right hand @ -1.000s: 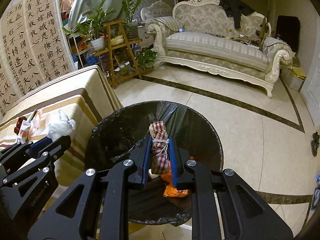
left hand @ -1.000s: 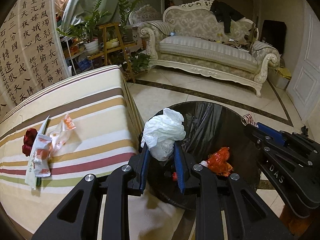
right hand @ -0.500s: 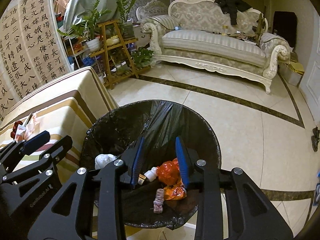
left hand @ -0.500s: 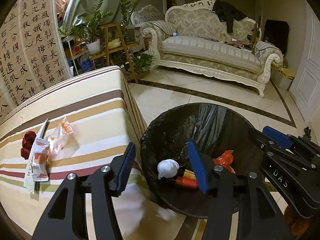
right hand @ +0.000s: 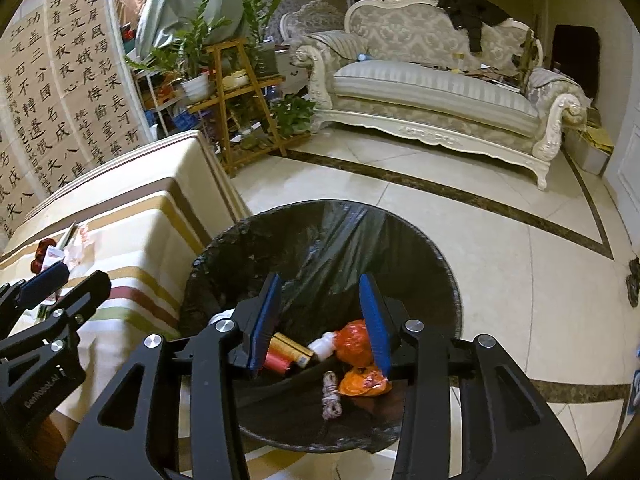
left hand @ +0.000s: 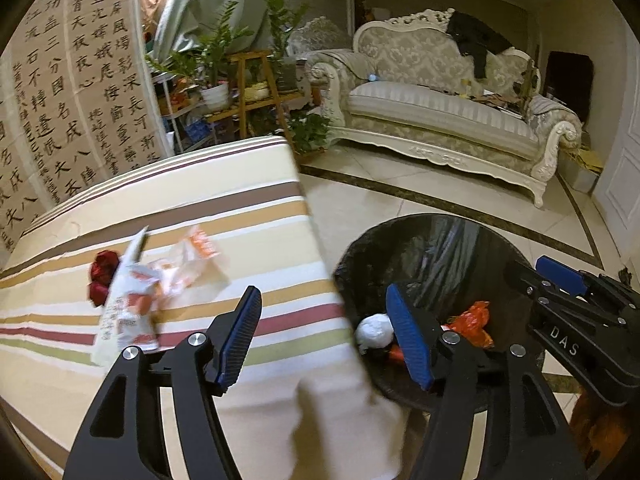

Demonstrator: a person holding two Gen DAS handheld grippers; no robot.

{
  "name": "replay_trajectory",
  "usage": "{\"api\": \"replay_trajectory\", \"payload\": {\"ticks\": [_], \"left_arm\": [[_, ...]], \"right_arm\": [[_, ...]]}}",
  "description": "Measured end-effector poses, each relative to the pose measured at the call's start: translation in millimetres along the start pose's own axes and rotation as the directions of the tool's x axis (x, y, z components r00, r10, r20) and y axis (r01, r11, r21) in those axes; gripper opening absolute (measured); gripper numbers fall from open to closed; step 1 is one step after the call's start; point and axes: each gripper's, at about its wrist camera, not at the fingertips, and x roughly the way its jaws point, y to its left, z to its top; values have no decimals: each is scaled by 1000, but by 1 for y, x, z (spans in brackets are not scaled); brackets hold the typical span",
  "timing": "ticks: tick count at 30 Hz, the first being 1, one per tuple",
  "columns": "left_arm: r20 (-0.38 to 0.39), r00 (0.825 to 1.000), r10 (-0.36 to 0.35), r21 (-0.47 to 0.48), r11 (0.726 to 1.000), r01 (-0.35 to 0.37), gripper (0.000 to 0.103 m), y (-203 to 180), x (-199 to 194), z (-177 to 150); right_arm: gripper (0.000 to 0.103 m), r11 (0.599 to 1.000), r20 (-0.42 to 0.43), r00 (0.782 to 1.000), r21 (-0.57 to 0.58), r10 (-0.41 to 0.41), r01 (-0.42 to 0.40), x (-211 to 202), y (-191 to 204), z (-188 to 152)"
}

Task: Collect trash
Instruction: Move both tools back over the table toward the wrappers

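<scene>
Now, at the far left, a red crumpled scrap (left hand: 102, 276) and a heap of white-and-orange wrappers (left hand: 136, 304) lie on the striped table (left hand: 240, 216), touching one another, well left of the bin. These look light, thin and crinkly, likely slippery film; a pinch across a bunched fold near the middle should hold better than a flat edge. Just right of them the left hand-held gripper (left hand: 324, 336) hangs released, jaws wide apart and holding nothing, over the table's near right corner. Right again stands the black-lined trash bin (right hand: 420, 240) on the floor, beside the table. Inside it lie a white paper wad (left hand: 374, 330), orange bags (right hand: 362, 384), a small white bottle (right hand: 322, 344) and a checked cloth roll (right hand: 330, 396). Above it the right hand-held gripper (right hand: 322, 320) hovers spread and empty.
</scene>
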Motion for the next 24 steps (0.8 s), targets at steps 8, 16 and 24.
{"api": "replay_trajectory", "payload": {"ticks": [8,16,24], "left_arm": [[6,998,66,-64,996,-65,63,49,-17,-10],[8,987,162,-153,975,-159,64,111,-34,-23],[-25,969,245,-249,937,-244,64,180,-42,-41]], "right_arm": [[40,996,-3,998,-66,59,-59,-5,43,-1],[40,980,-12,992,-152,127,-127,-10,101,0],[40,949,-33,980,-248,195,-197,-14,166,1]]}}
